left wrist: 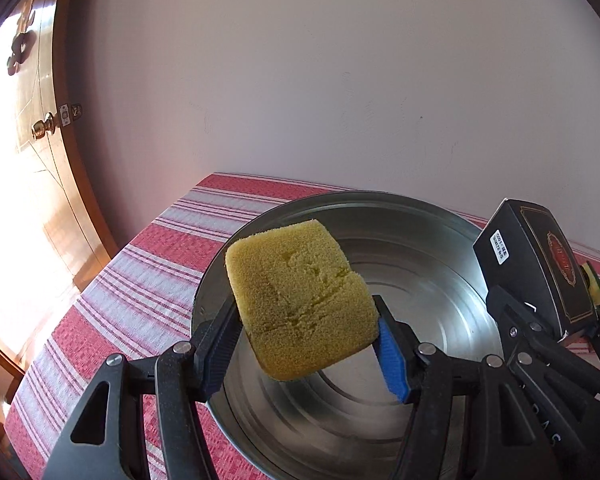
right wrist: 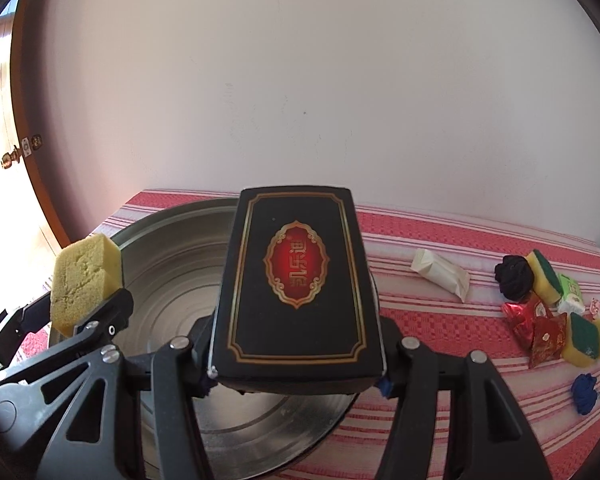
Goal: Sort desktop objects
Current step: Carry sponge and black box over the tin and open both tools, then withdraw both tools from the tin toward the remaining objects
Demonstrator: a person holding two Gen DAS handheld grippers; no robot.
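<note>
Left gripper [left wrist: 306, 344]: lower centre of the left wrist view, jaws clamped on a yellow sponge [left wrist: 300, 300]. The sponge sits tilted between a black pad on its left and a blue pad on its right, held in the air above the basin. In the right wrist view the same sponge shows at the left edge, a dark green layer on its far side.

Right gripper [right wrist: 296, 372]: lower centre of the right wrist view, jaws closed on a black box [right wrist: 298, 288]. The box has a gold border and a red oval emblem on its top face. It is held lengthwise, pointing away from the camera, over the right part of the basin. In the left wrist view it appears at the right edge, with a white label on its end.

Basin [left wrist: 420, 240]: round, metal, shallow, with ringed bottom. It stands on the cloth, below both held things. Nothing lies in the part that shows.

Cloth [right wrist: 440, 320]: red with white stripes, covering the table.

Loose items, right side of the right wrist view, all on the cloth and apart from the basin:
- white packet [right wrist: 440, 274], nearest the box;
- black bundle [right wrist: 514, 274];
- two yellow-and-green sponges [right wrist: 546, 276];
- green-and-white pack [right wrist: 572, 294];
- red foil packets [right wrist: 536, 328];
- blue bundle [right wrist: 584, 394], lowest in the frame.

Door [left wrist: 40, 200]: wooden, with brass knob, at left edge.
</note>
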